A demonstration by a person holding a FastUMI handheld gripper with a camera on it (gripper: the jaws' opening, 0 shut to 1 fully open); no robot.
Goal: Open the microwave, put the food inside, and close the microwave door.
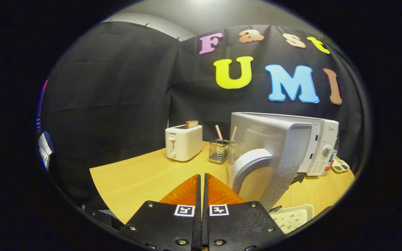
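- The gripper (201, 179) is hovering low over the wooden table (134, 177), its two fingers pressed together with just a thin slit between them and nothing pinched.
- The microwave (318, 146) is sitting ahead and to the right of the fingers, near the table's far right side.
- Its door (277, 157) is standing swung open toward the camera, edge-on, just right of the fingertips and very close to them.
- The door's curved handle (248, 164) is sticking out toward the fingers, just beside the right one; I cannot tell whether they are touching.
- A tray (293, 216) with a speckled inside is lying on the table below the door, to the right of the gripper's body; what it holds is not clear.
- Beyond the fingertips, a wire holder (219, 151) with two pink sticks is standing just left of the microwave.
- Farther left, a toaster (183, 142) is sitting with a slice of bread (192, 124) poking up from its slot.
- A small dish (340, 165) with coloured bits is resting right of the microwave.
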